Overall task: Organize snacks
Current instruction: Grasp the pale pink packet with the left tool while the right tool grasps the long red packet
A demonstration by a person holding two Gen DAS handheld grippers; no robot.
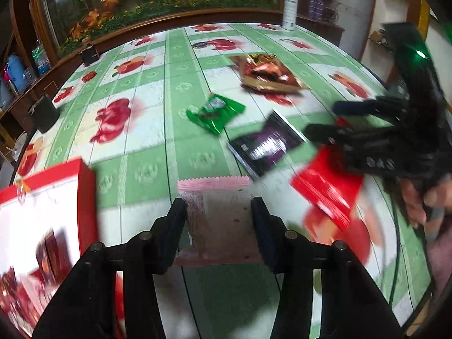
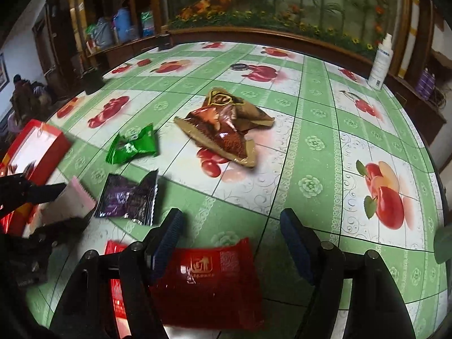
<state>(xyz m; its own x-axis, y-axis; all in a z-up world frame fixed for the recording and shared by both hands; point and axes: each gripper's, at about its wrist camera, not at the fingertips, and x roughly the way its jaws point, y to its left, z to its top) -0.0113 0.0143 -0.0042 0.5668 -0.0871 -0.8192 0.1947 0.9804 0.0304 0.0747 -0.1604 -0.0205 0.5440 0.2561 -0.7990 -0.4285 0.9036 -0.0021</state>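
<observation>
Pink and held clear of the tabletop [image 1: 158,130], the pink packet [image 1: 217,212] sits between the pads of the left gripper [image 1: 219,212], whose jaws are clamped on its two side edges. Its crimped top edge points away from the camera. In the right wrist view the same packet [image 2: 76,200] appears at the left margin, close to the red-rimmed box [image 2: 39,147].

The right gripper [image 2: 231,234] has its jaws apart, with nothing gripped. A red packet [image 2: 209,276] lies flat on the tabletop beneath and between the fingers; whether the left finger [image 2: 166,237] touches it cannot be determined.

Remaining snack positions on the green-and-white fruit-print tabletop:
- purple packet [image 2: 127,197]: just beside the pink packet, ahead of the red packet.
- green packet [image 2: 132,147]: beyond the purple packet.
- brown bag [image 2: 226,130]: near the centre, crumpled, well apart from the box.

A white spray bottle [image 2: 381,62] stands upright at the far right edge.
</observation>
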